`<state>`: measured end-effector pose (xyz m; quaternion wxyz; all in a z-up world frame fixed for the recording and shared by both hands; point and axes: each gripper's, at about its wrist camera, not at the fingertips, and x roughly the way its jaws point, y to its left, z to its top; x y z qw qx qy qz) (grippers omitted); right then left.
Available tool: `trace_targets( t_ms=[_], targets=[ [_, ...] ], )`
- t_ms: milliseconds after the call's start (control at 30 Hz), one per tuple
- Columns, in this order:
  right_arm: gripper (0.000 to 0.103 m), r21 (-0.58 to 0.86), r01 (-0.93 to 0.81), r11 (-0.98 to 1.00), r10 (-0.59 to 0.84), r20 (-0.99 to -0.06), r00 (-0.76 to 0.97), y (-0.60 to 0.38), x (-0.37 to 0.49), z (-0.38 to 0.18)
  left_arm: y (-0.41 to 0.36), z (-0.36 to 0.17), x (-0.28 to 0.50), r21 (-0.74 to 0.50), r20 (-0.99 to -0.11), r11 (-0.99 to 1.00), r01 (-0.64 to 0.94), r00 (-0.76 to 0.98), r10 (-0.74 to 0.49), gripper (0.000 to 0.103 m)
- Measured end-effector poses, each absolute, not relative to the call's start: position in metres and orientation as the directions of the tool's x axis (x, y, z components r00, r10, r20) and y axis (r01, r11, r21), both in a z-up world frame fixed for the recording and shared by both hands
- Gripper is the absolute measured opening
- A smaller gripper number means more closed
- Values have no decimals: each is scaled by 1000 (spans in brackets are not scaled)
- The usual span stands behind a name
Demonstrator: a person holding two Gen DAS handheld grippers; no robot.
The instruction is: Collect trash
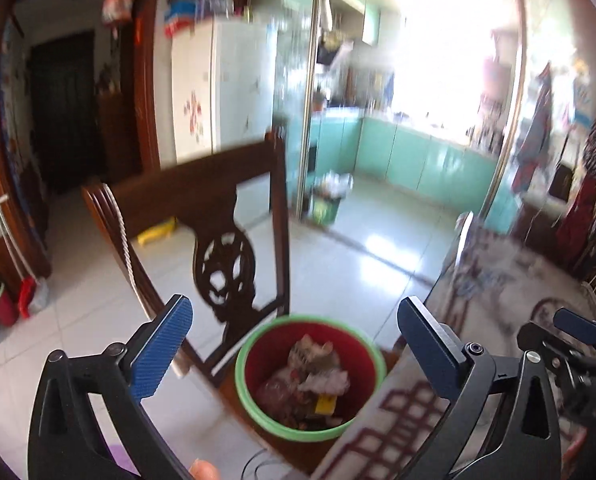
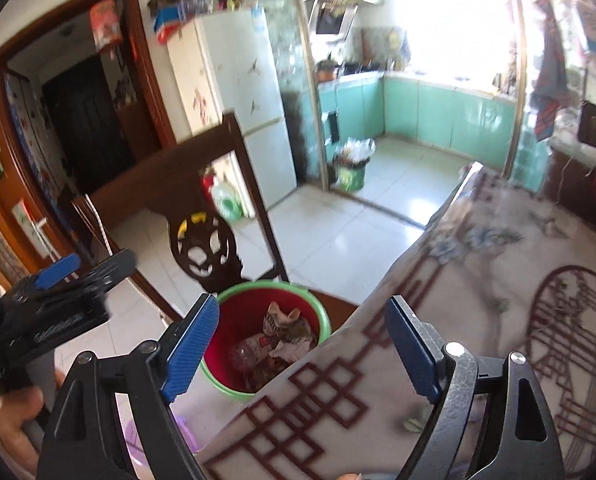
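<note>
A red bin with a green rim (image 1: 239, 364) (image 2: 326, 320) stands on what looks like the seat of a dark wooden chair (image 1: 225, 264) (image 2: 205, 248), tight against the table's edge. Crumpled paper and wrappers (image 1: 318, 364) (image 2: 285, 332) lie inside it. My left gripper (image 1: 294, 301) hangs above the bin, open, with nothing between its blue pads. My right gripper (image 2: 302, 302) is open and empty too, over the bin and the table's corner. A small greenish scrap (image 2: 412, 424) lies on the cloth near the right finger.
The table with a patterned cloth (image 1: 498, 280) (image 2: 478, 280) fills the right. Beyond the chair are a tiled floor, a white fridge (image 1: 217, 88), and a second full bin (image 1: 326, 200) (image 2: 354, 164) at the kitchen doorway. Something purple (image 2: 137, 436) lies low on the left.
</note>
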<state>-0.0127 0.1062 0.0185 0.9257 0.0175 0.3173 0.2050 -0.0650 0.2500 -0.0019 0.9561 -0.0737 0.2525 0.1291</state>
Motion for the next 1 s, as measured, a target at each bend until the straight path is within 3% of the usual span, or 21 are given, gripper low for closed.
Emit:
trace_targets(
  t_ms=[167, 367, 600, 733, 1000],
  targets=[
    [91, 138, -293, 946, 323, -471, 821, 52, -68, 68, 203, 42, -117, -75, -358, 964, -254, 909, 211, 103],
    [102, 60, -109, 992, 123, -322, 939, -3, -128, 120, 161, 78, -143, -113, -253, 970, -217, 950, 183, 103],
    [102, 77, 13, 997, 10, -290, 957, -52, -161, 158, 113, 103, -153, -14, -161, 975, -220, 963, 215, 103],
    [102, 63, 1, 998, 17, -289, 957, -68, -178, 174, 101, 116, -162, -81, -139, 985, -152, 980, 140, 103],
    [102, 54, 11, 999, 7, -314, 950, -65, -178, 179, 97, 132, -152, -94, -185, 987, -132, 976, 113, 103]
  ],
)
